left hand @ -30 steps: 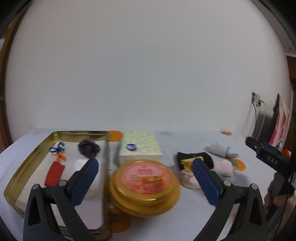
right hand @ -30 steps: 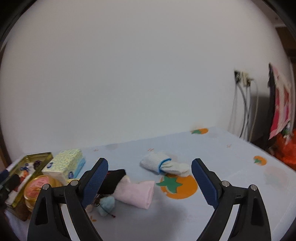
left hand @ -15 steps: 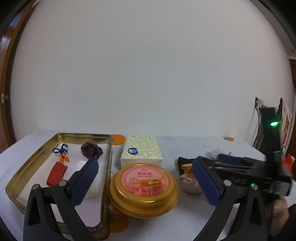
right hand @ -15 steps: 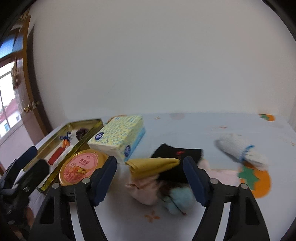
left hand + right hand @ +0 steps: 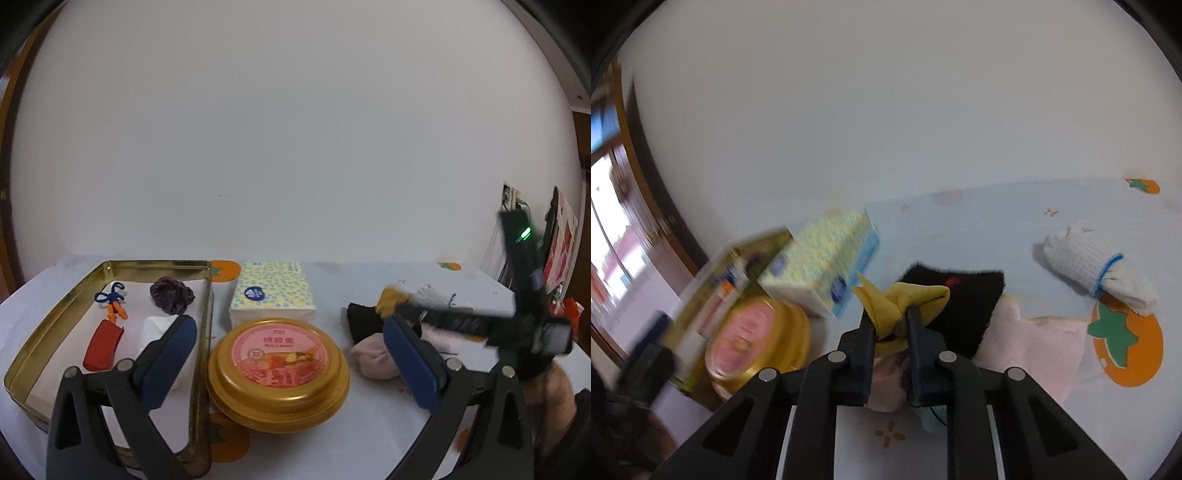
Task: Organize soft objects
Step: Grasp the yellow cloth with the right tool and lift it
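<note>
My right gripper [image 5: 891, 314] is shut on a folded yellow cloth [image 5: 901, 301] and holds it over the pile of soft things: a black cloth [image 5: 964, 295], a pink cloth [image 5: 1034, 343] and a pale pink bundle [image 5: 373, 360]. The yellow cloth also shows in the left wrist view [image 5: 391, 301]. A white rolled sock with a blue band [image 5: 1097, 266] lies to the right. My left gripper [image 5: 291, 354] is open and empty above the round gold tin [image 5: 279, 373]. The gold tray [image 5: 62, 317] at left holds a purple scrunchie [image 5: 171, 295], a red item [image 5: 101, 345] and a white block.
A yellow patterned tissue pack [image 5: 273, 291] stands behind the gold tin, between the tray and the pile. The tablecloth [image 5: 997, 221] is pale blue with orange fruit prints [image 5: 1126, 347]. Cables and a wall socket [image 5: 511, 194] are at the far right.
My right gripper swung left to the pile, closed on the yellow cloth and lifted it. My left gripper stayed open and barely moved.
</note>
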Tool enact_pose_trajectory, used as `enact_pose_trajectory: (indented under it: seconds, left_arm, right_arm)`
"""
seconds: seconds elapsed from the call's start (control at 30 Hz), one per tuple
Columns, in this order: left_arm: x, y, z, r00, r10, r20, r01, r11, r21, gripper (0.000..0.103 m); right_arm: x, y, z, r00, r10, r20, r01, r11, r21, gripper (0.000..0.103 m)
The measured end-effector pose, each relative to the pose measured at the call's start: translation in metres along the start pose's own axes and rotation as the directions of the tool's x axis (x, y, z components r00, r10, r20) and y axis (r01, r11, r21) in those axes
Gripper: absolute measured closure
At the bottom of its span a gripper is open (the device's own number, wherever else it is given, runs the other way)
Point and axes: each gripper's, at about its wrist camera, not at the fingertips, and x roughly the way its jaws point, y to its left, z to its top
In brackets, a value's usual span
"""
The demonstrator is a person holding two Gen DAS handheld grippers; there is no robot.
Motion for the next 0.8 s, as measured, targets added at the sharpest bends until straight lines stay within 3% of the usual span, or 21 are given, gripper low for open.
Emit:
enact_pose_trajectory:
  seconds: [0.1,0.2,0.33,0.57,0.7,0.8]
  left_arm:
    - [-0.002,-0.011,-0.001,1.0,-0.022,0.008,0.022,0.998,0.054,0.001]
    - [0.001,-0.026,-0.001,0.997,-0.075,-0.007,0.076,0.992,0.103,0.001]
    - [0.019,-0.049,0.001,0.985,-0.15,-0.083,0.159,0.982,0.105,0.002]
    - [0.07,-0.099,-0.003,0.957,-0.095,-0.273,0.156,0.965,0.212,0.039]
    - [0.102,-0.112,-0.011,0.915,-0.042,-0.402,0.128,0.973,0.19,0.041]
    - [0.114,-0.117,-0.014,0.904,-0.003,-0.429,0.098,0.975,0.199,0.044]
  right_arm:
    - [-0.024,-0.007,0.004,0.995,0.014,0.097,-0.015,1.0,0.01,0.085]
    - [-0.043,-0.021,0.003,0.985,-0.04,0.17,0.036,0.999,0.025,0.085]
    - [-0.052,-0.042,0.004,0.977,-0.088,0.195,0.069,0.992,0.102,0.085]
    - [-0.062,-0.058,0.003,0.973,-0.094,0.209,0.062,0.986,0.152,0.085]
    - [-0.066,-0.063,0.004,0.972,-0.09,0.216,0.058,0.987,0.151,0.085]
    - [-0.061,-0.063,0.003,0.973,-0.085,0.216,0.05,0.986,0.162,0.085]
